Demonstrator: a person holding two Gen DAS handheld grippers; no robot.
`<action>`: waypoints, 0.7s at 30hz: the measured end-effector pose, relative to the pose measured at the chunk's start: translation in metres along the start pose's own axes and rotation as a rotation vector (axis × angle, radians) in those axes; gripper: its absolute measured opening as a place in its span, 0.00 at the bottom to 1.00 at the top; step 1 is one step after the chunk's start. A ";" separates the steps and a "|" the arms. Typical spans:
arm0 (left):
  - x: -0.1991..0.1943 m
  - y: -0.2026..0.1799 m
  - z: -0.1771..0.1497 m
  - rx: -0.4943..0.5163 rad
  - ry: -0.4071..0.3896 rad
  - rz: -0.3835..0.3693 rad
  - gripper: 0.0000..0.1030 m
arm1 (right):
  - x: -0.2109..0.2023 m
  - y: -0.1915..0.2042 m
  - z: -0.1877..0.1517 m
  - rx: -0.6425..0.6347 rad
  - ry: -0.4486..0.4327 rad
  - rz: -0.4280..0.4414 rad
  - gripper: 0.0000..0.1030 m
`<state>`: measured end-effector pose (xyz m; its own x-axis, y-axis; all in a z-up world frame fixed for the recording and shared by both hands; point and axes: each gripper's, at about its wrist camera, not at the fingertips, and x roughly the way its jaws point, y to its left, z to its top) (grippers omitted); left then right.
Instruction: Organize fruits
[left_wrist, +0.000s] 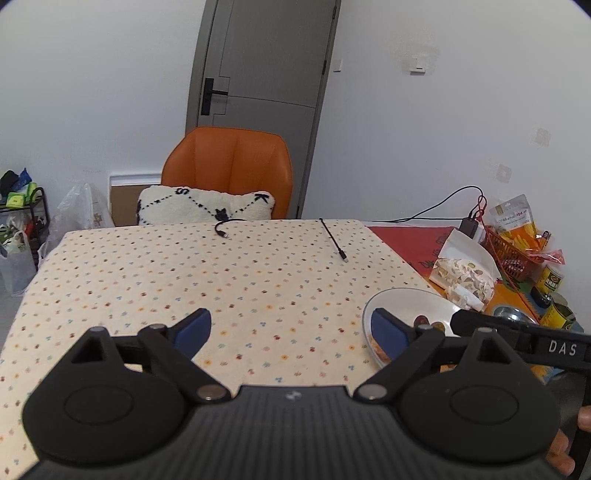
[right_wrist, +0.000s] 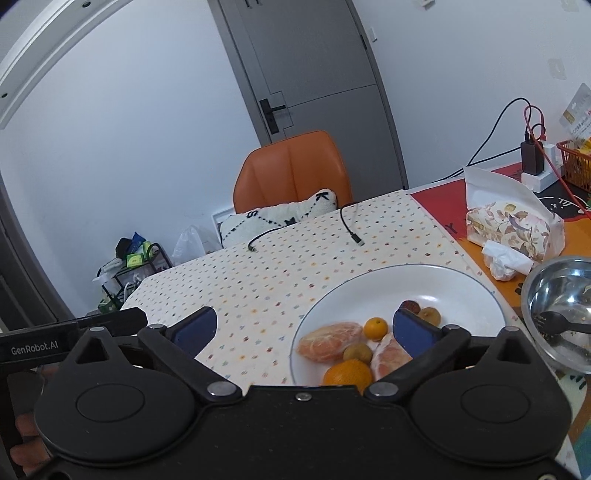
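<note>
On the desk (right_wrist: 258, 273), the white plate (right_wrist: 369, 288) holds the fruit: peeled citrus segments (right_wrist: 328, 341), soft, wet and easily crushed, likely best taken lightly across their width; small oranges (right_wrist: 375, 328) look firmer but prone to rolling. The left gripper (left_wrist: 291, 328) stands released and empty. The right gripper (right_wrist: 304, 326) stands wide, gripping nothing.

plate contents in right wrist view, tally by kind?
On the white plate:
Peeled citrus pieces: 2
Whole orange citrus: 2, small and larger
Small brown round fruits: 2
Dark red round fruit: 1
Total: 7 visible; the gripper body may hide more.
</note>
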<state>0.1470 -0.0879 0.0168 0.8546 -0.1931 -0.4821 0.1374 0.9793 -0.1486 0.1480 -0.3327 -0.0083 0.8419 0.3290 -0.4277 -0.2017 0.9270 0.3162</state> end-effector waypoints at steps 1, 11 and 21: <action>-0.003 0.002 -0.002 0.000 0.001 0.006 0.90 | -0.002 0.002 -0.002 -0.003 0.002 0.000 1.00; -0.035 0.023 -0.025 -0.009 0.027 0.053 0.90 | -0.021 0.031 -0.026 -0.047 0.038 -0.003 1.00; -0.069 0.036 -0.046 -0.004 0.038 0.065 0.90 | -0.047 0.056 -0.048 -0.104 0.050 -0.003 1.00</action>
<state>0.0696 -0.0419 0.0052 0.8422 -0.1314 -0.5228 0.0804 0.9896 -0.1193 0.0734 -0.2874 -0.0113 0.8172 0.3323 -0.4710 -0.2523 0.9409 0.2261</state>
